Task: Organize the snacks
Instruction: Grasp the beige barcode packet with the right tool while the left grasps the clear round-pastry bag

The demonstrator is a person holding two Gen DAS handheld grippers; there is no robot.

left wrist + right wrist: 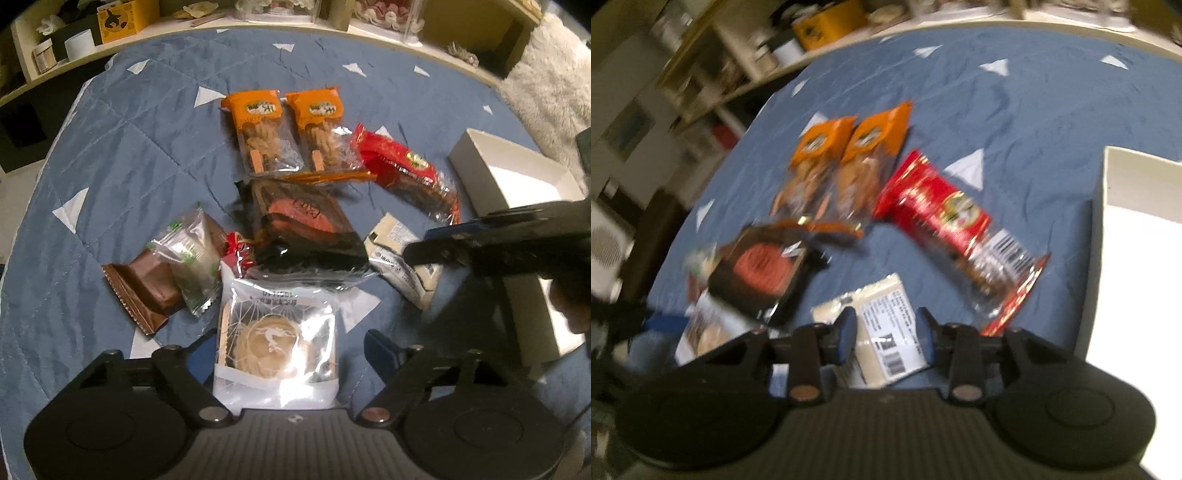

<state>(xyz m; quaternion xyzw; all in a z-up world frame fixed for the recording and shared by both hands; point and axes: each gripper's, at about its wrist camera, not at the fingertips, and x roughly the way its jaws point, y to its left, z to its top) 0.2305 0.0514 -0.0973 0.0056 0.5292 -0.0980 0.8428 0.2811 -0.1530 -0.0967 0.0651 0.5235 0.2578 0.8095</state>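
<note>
- Left claw (284, 347): fingers spread wide apart, straddling the silver-white pastry packet (277, 343) without gripping it.
- Right claw (886, 332): fingers parted around the cream packet (886, 332), contact unclear through blur.
- White box (1137, 236) lies right of the right claw.

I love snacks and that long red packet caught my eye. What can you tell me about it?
The red packet is a long, glossy plastic wrapper, red with a round gold emblem, with a clear stretch showing dark brown contents and a barcode. It lies flat and slanted on the blue quilted cloth, between the orange packets and the white box. Its top corner appears to touch the nearer orange packet. Neither claw touches it.
</note>
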